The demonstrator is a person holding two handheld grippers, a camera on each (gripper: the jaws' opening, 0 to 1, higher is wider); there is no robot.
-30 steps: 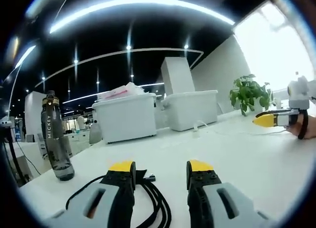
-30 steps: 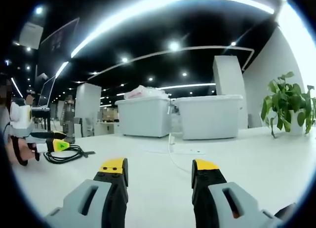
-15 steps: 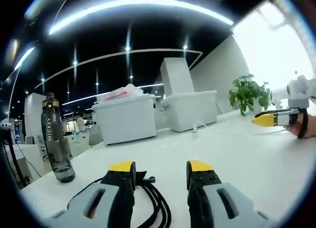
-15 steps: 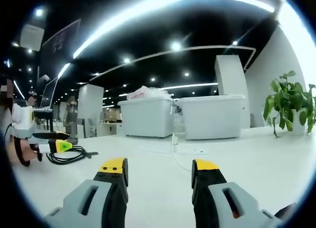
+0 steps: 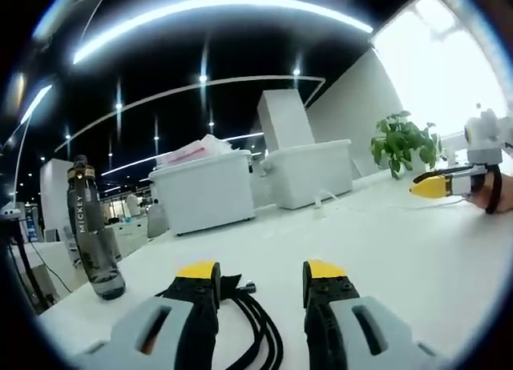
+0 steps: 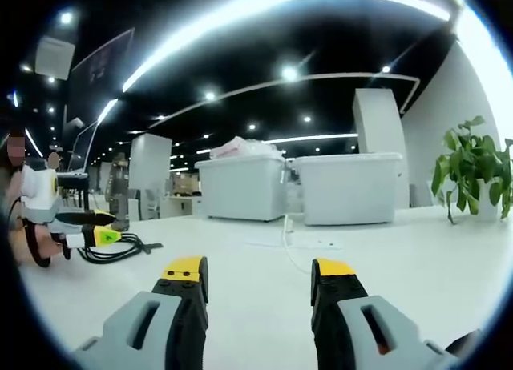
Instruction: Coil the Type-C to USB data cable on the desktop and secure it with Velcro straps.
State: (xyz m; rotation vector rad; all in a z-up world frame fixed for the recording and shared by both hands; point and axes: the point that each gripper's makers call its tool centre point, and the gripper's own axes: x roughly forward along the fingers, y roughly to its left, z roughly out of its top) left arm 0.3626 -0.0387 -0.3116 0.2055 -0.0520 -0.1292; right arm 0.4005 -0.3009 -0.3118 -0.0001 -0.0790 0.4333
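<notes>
Black cable (image 5: 252, 326) lies in loose loops on the white surface (image 5: 385, 250), just ahead of my left hand-held gripper (image 5: 260, 278), with one plug end poking out between the yellow tips. I hold that gripper low and level over the loops with its jaws apart and nothing in them, which I judge is the stance for pinching the bundle together. Off to the left of the cable a dark water bottle (image 5: 92, 234) stands upright, well clear of my work. Farther back sit two white storage bins (image 5: 204, 190), and a potted plant (image 5: 405, 146) stands to their right.

At the right edge of the left gripper view my right hand-held gripper (image 5: 423, 186) hangs well apart from the cable, so it is not helping yet. In its own view its jaws stand open and empty over bare surface, a thin white cord (image 6: 290, 246) trailing beyond them. The coil (image 6: 120, 246) shows far left there, beside my left hand-held gripper (image 6: 104, 230). I cannot make out a Velcro strap, and I judge the securing step is not yet done.
</notes>
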